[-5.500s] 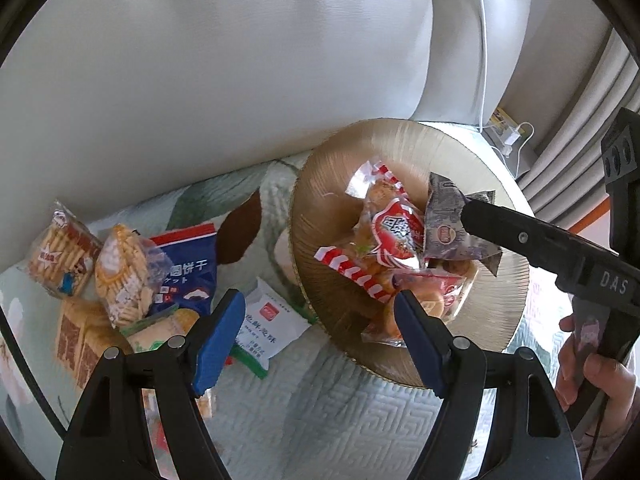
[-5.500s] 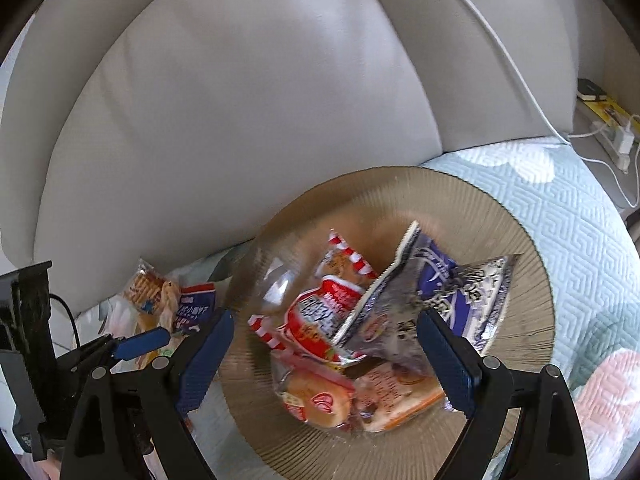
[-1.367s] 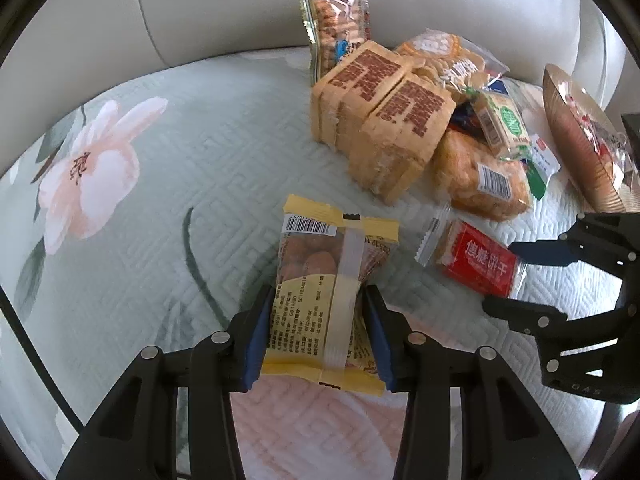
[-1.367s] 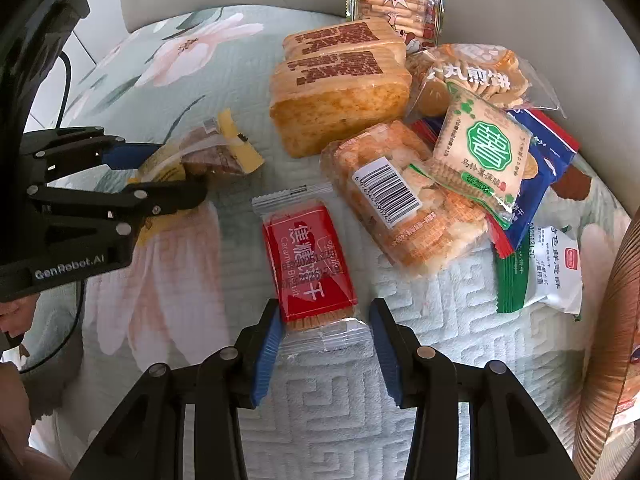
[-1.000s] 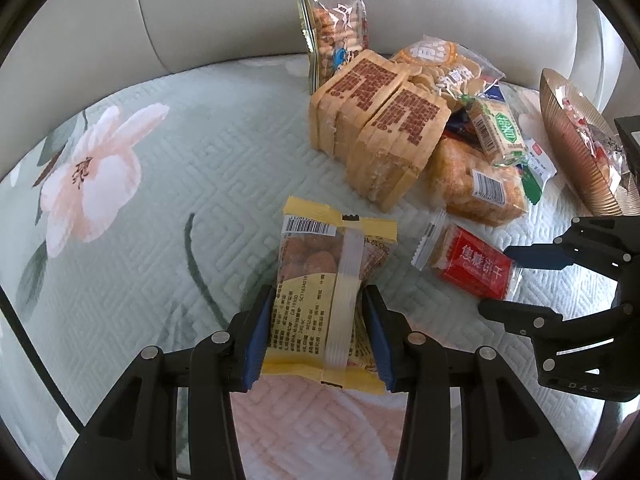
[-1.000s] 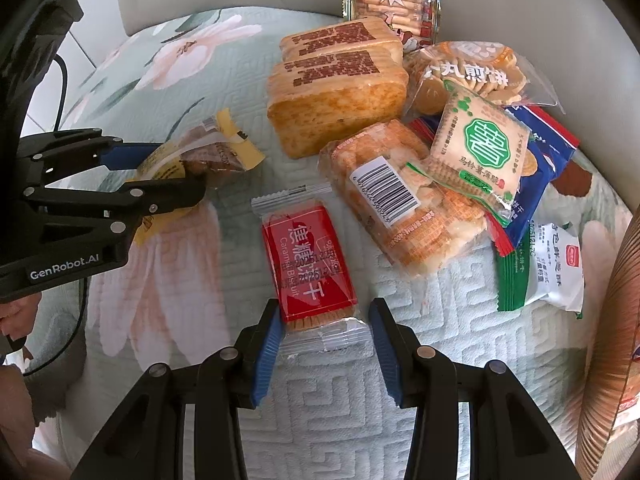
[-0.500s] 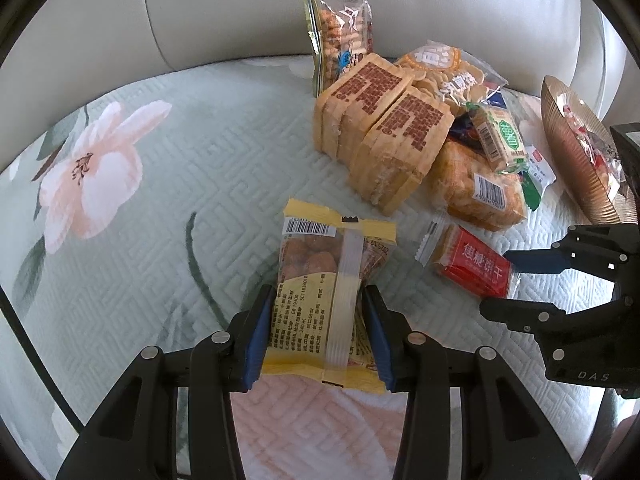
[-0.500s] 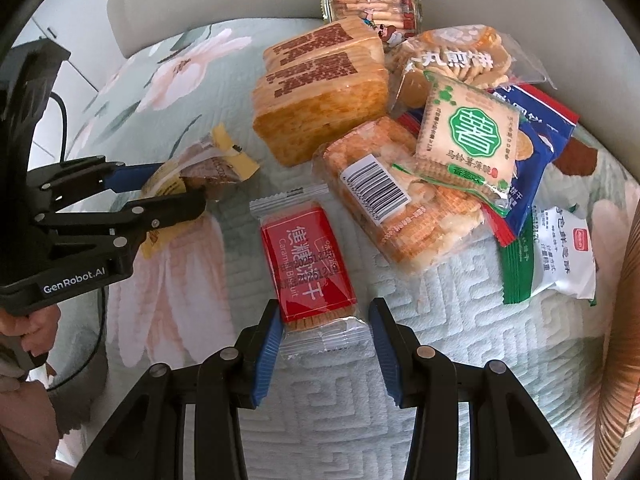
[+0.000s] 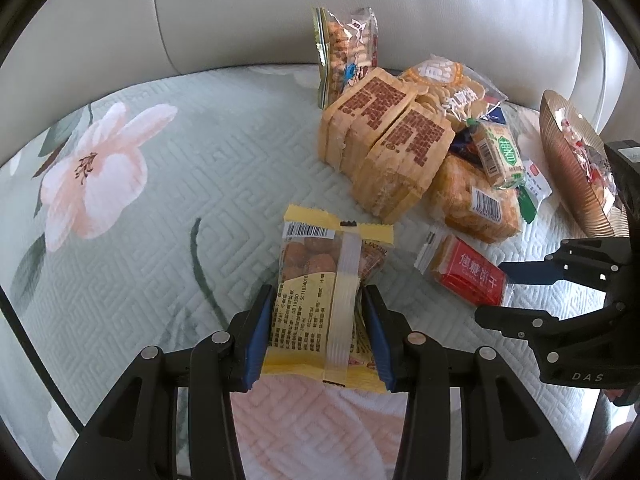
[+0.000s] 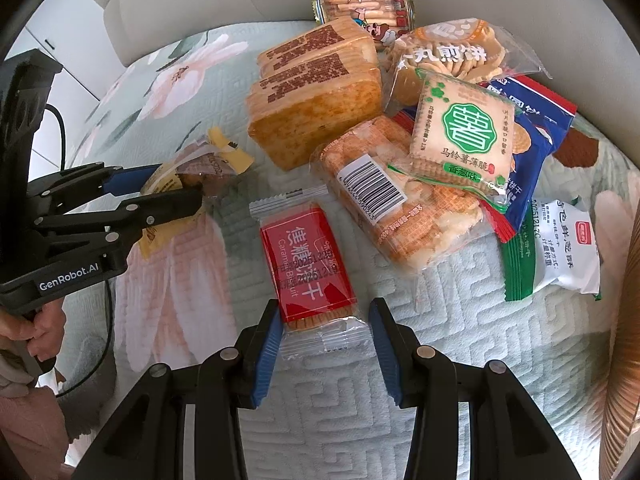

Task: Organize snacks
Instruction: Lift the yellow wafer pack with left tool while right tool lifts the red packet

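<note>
Left tool (image 9: 318,334) marked "GenRobot.AI" pinches a yellow packet (image 9: 328,300) — right tool (image 10: 324,346), "DAS", clamps the red "Caramel Biscuit" pack (image 10: 306,264).

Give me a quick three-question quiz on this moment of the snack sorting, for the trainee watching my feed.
1. True or false: the left gripper is shut on the yellow snack packet.
2. Which packet lies between the right gripper fingers? A. red caramel biscuit packet B. green-logo potato crisp packet C. white and green packet
3. Fill in: the two brown-printed bread packs lie ____ the gold dish, on the quilted floral cover.

Key: 1 true. 2 A. 3 outside.
</note>
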`<state>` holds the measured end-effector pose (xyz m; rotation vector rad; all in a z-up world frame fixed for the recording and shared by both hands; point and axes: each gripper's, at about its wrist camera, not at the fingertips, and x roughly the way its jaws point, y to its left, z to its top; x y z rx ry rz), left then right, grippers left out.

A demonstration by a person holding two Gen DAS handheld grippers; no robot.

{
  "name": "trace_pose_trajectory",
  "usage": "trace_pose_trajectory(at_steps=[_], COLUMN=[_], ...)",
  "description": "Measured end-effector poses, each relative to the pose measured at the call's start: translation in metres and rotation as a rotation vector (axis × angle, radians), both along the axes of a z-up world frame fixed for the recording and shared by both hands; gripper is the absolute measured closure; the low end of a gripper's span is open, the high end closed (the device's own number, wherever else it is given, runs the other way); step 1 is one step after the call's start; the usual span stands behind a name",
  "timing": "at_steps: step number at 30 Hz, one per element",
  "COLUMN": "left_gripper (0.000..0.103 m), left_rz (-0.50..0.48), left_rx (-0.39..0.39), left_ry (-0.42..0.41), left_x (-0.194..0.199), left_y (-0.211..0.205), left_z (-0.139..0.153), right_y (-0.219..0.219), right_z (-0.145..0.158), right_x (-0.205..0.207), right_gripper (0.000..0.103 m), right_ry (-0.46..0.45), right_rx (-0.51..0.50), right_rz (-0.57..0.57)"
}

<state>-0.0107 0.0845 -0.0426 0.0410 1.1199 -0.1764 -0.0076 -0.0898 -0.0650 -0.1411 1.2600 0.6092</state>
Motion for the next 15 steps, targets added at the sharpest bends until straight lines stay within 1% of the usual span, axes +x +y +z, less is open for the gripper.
trace_pose_trajectory(at_steps=[6,7,9,11,12,14,15], left_gripper=[0.062,0.062,0.062,0.062,0.062,0.062,0.061], left_rz=[-0.002,-0.002,0.0,-0.017,-0.024,-0.031,-0.035], left_rx=[-0.012,0.002,0.029,-0.006,-0.003,0.044,0.051], left_ry=[-0.031,-0.03,-0.015,0.007,0.02,0.037,0.059], left_x=[0.0,0.001,0.002,0.003,0.003,0.005,0.007], left_y=[-0.002,-0.003,-0.003,-0.002,-0.003,-0.008,-0.01], left_z=[0.008,0.008,0.005,0.003,0.001,-0.005,-0.01], right_y=[0.001,0.002,0.002,0.001,0.001,-0.002,-0.003], right_z=[0.002,0.003,0.006,0.011,0.013,0.017,0.019], right_x=[0.0,0.0,-0.002,-0.002,-0.002,0.0,0.001], right_gripper=[0.06,0.06,0.06,0.061,0.061,0.061,0.061], right_ry=[-0.013,-0.011,-0.019,-0.029,-0.029,-0.037,-0.037], right_rx=[0.0,0.004,-0.003,0.009,0.015,0.021,0.023], right_rz=[0.003,0.003,0.013,0.015,0.015,0.011,0.007])
